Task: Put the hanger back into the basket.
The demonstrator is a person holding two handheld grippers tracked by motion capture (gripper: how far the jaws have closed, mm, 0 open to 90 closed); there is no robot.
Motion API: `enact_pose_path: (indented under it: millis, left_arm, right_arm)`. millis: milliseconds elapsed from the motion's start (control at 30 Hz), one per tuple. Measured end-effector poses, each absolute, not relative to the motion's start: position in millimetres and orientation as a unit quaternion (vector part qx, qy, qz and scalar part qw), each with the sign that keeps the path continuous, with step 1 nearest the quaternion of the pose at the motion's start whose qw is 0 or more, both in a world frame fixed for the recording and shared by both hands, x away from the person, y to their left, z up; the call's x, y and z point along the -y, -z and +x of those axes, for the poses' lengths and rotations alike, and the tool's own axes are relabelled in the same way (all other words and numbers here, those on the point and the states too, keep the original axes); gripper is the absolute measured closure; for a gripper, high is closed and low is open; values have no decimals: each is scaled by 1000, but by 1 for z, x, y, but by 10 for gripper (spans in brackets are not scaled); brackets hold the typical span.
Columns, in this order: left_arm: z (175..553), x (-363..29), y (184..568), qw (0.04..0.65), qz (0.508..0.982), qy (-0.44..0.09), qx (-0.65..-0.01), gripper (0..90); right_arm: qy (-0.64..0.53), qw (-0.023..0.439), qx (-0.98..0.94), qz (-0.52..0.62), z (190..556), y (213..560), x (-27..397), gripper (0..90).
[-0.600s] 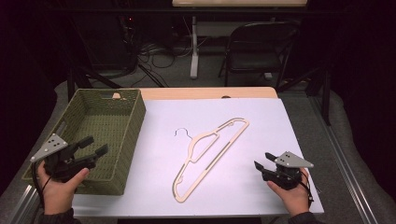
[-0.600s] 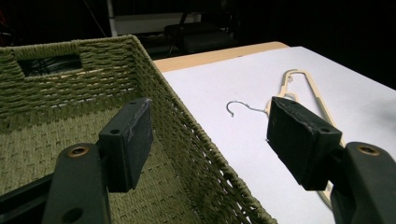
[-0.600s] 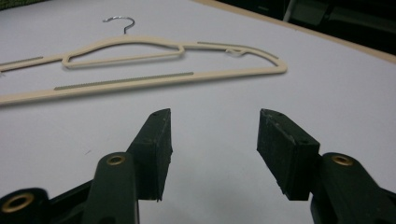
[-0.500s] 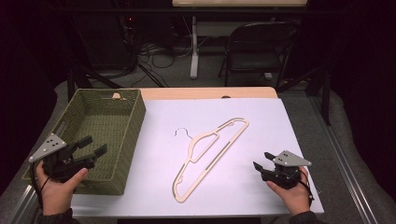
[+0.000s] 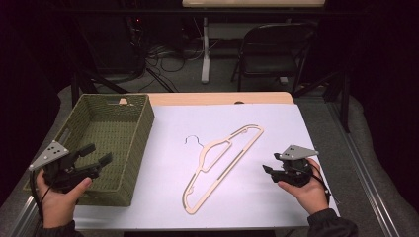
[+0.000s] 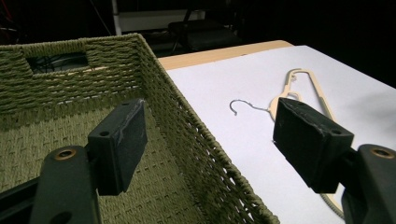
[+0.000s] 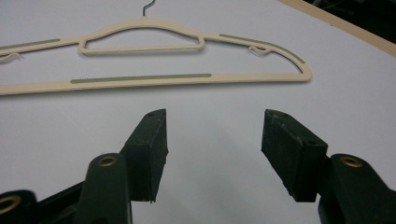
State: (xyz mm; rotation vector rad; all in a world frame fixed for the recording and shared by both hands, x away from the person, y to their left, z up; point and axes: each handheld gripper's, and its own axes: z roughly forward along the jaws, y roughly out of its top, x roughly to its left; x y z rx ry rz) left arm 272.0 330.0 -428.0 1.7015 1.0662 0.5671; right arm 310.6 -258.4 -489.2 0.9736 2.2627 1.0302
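Observation:
A cream plastic hanger (image 5: 222,160) with a metal hook lies flat and diagonal on the white table cover (image 5: 276,123). My left gripper (image 5: 98,154) is open and hovers over the near right part of the green woven basket (image 5: 123,106), with nothing between its jaws. In the left gripper view my left gripper (image 6: 210,128) straddles the basket wall (image 6: 196,135), and the hanger (image 6: 317,91) lies beyond to the right. My right gripper (image 5: 271,164) is open, low over the cover, just right of the hanger. In the right gripper view my right gripper (image 7: 212,135) faces the hanger (image 7: 140,80), a short gap away.
The basket looks empty inside. A strip of bare wooden tabletop (image 5: 222,98) runs along the far edge. A folding chair (image 5: 267,54), table legs and cables stand on the floor behind the table. The table's metal rail (image 5: 368,187) borders the right side.

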Motion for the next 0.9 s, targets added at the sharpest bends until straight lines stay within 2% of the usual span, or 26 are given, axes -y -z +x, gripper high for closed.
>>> enact_pose_path:
  millis: [233,467,900]
  left_arm:
    - [271,-327,427,498,710,-235,-439,261]
    - [268,-329,426,493,708,-237,-447,262]
    - [263,-331,426,493,707,-238,-447,263]
  right_arm:
    - [-347,206,-855,325,331,468,242,410]
    - [-323,189,-878,297,349,462,221,445]
    - [-281,171,-909,257,366,452,193,443]
